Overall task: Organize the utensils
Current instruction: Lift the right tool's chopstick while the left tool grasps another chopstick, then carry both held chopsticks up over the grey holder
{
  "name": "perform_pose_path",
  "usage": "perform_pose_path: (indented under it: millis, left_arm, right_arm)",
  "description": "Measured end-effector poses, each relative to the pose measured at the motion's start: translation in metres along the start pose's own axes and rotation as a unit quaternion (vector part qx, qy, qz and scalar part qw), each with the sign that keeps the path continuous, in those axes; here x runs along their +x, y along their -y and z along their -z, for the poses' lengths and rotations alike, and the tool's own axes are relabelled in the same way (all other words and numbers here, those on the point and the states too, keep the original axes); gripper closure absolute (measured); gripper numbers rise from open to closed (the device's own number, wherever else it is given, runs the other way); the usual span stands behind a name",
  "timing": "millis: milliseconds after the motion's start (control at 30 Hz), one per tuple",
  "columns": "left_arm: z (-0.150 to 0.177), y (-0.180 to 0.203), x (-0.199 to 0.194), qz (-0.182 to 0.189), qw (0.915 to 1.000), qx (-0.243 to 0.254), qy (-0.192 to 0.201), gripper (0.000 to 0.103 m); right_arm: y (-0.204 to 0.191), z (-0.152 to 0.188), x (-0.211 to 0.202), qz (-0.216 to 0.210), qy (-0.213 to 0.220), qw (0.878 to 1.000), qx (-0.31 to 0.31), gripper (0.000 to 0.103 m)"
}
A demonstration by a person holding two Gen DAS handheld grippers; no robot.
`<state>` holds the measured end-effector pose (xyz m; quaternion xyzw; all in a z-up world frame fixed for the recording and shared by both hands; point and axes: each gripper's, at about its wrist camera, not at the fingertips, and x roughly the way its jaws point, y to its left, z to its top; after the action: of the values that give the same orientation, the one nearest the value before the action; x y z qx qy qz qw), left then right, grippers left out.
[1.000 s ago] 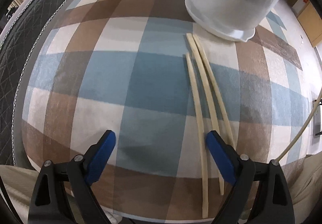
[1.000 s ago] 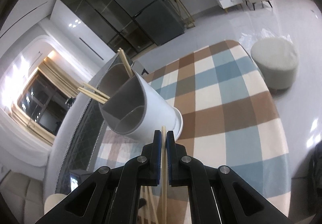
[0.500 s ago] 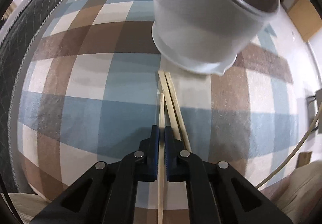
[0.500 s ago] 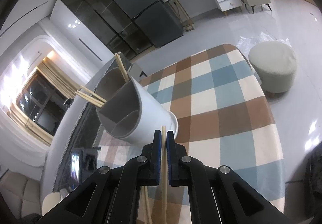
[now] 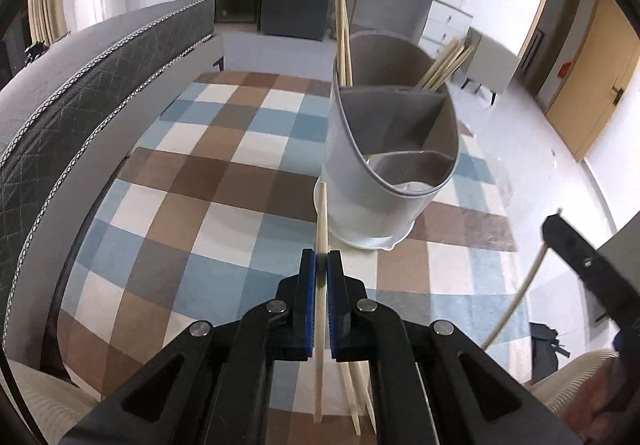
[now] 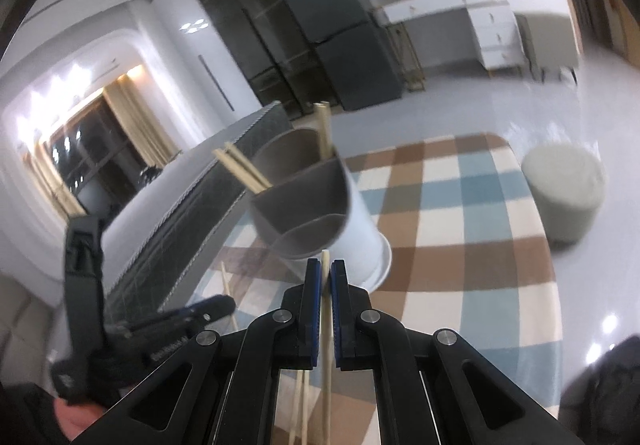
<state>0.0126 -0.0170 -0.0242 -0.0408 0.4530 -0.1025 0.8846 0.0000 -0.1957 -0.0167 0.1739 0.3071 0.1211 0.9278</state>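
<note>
Left wrist view: a thin wooden chopstick [image 5: 321,229] is clamped part-way along its length by the left gripper [image 5: 321,265], its tip raised just before the white divided holder [image 5: 372,181]. It is judged light, stiff and smooth, apt to pivot, so a hold nearer mid-length is advised. A second chopstick [image 6: 326,321] is pinched by the right gripper [image 6: 325,277]. Two more chopsticks [image 5: 356,393] lie on the checked cloth [image 5: 200,205].
</note>
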Motion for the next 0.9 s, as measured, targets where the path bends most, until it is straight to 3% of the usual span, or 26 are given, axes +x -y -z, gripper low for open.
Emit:
perform_pose_path:
  millis: [600,767,900]
  left_arm:
    - [0.006,-0.003,-0.034,0.032,0.9989,0.033,-0.007,0.103]
    - [0.004,0.003,-0.049,0.038,0.9981,0.048,0.0,0.103]
    - [-0.004,0.004,-0.064,0.066,0.9971,0.038,0.004,0.103]
  right_arm:
    - [-0.019,0.017,-0.015,0.029,0.007,0.999,-0.022,0.099]
    - [-0.022,0.009,-0.023,0.029,0.026,0.999,-0.022,0.099]
    - [-0.026,-0.004,-0.029,0.024,0.047,0.998,-0.025,0.099]
